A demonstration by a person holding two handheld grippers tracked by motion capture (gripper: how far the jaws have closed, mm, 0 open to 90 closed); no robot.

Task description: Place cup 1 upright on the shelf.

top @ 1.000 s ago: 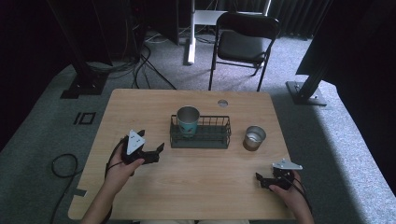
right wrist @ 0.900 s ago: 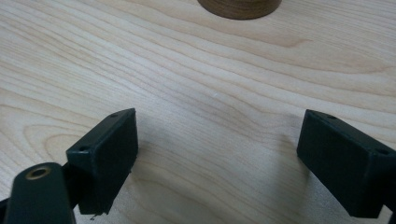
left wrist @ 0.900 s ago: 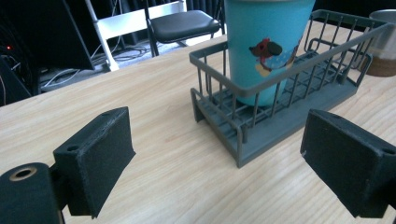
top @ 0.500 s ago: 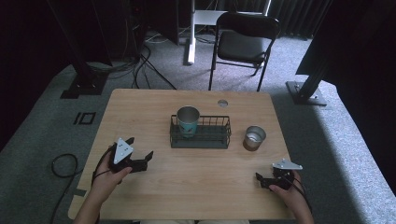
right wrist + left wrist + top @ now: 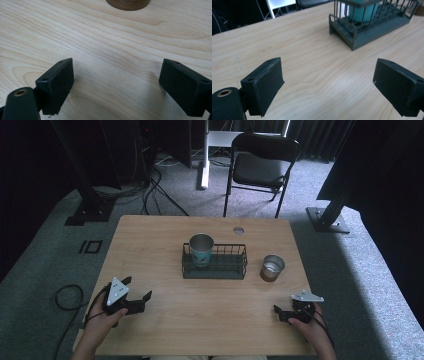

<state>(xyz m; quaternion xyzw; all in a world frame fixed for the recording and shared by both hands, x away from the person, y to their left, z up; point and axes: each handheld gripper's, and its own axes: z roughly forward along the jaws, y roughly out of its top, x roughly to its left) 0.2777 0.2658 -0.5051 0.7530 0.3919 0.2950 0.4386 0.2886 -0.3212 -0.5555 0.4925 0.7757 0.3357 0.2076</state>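
Note:
A dark wire basket point(image 5: 225, 268) stands mid-table with a teal metal-rimmed cup point(image 5: 201, 248) upright in its left end. To its right, on the wood, is a brown cup with a metal inside point(image 5: 272, 267). My left gripper point(image 5: 136, 288) rests near the table's front left, open and holding nothing, its jaws aimed toward the basket. The left gripper view has its pads point(image 5: 265, 83) wide apart, with the basket point(image 5: 367, 32) and teal cup point(image 5: 362, 10) ahead. My right gripper point(image 5: 281, 313) sits at the front right, open and holding nothing. The brown cup's base point(image 5: 128, 3) lies just ahead of it.
The wooden table point(image 5: 150, 245) has a round cable hole point(image 5: 238, 230) near its far edge. Beyond it stand a black folding chair point(image 5: 262, 167), a white post and dark stands, with cables on the grey carpet. A cable loops on the floor at the left point(image 5: 67, 295).
My left gripper has drawn back from beside the basket toward the front left corner of the table. The right gripper has stayed where it was.

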